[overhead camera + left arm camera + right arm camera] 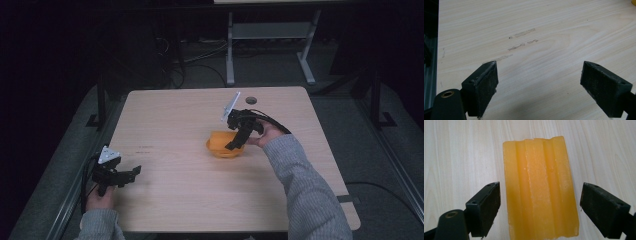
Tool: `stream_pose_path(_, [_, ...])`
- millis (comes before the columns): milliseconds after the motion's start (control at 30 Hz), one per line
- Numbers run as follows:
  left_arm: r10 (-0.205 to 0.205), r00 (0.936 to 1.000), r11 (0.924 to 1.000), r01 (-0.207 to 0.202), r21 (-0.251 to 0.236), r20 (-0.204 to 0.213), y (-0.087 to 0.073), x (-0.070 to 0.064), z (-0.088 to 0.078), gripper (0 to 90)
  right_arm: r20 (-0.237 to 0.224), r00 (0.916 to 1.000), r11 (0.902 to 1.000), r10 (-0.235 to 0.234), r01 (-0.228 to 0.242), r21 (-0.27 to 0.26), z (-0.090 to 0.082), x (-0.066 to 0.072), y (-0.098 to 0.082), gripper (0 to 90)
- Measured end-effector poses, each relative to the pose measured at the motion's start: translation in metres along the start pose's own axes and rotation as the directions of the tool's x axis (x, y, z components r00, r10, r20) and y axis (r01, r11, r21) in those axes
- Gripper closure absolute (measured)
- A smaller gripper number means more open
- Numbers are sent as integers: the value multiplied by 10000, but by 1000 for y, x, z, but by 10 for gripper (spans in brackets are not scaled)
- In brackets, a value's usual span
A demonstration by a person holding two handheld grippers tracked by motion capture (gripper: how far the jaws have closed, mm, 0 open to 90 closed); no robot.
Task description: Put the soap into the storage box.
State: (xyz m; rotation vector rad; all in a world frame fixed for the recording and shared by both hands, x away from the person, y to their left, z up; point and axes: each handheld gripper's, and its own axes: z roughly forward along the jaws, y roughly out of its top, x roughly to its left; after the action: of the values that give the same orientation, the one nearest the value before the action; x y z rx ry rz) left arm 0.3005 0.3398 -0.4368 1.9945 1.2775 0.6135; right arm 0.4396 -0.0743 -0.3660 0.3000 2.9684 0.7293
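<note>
Right gripper view: right gripper [540, 207] wide open, jaws either side of the ribbed orange block [540, 187], not touching it. Block sits mid-bench [175, 115]. Left gripper [131, 172] also wide open, empty, near the bench's front-left corner.

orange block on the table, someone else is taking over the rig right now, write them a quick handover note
Right gripper: open, tilted down over the orange block, one jaw on each side of it, neither touching.
Left gripper: open, holding nothing, over bare wood near the table's front left corner.
Block: an orange ridged bar lying flat on the table, a little right of centre in the high view.
Done: right gripper lined up on the block.
Left: probably close on the block and lift; it is not gripped yet.
</note>
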Motion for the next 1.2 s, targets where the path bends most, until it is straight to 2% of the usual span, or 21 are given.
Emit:
stream_pose_path(800, [32,10000,10000,-32,15,-15,0,0,0,138,90,9997,9997,236,-235,-115,-9,8,-15,161])
stream_pose_path(1200, [106,9999,9999,-105,100,-52,-1,1,-1,138,117,9987,9987,491,-489,-154,-15,10,-29,161])
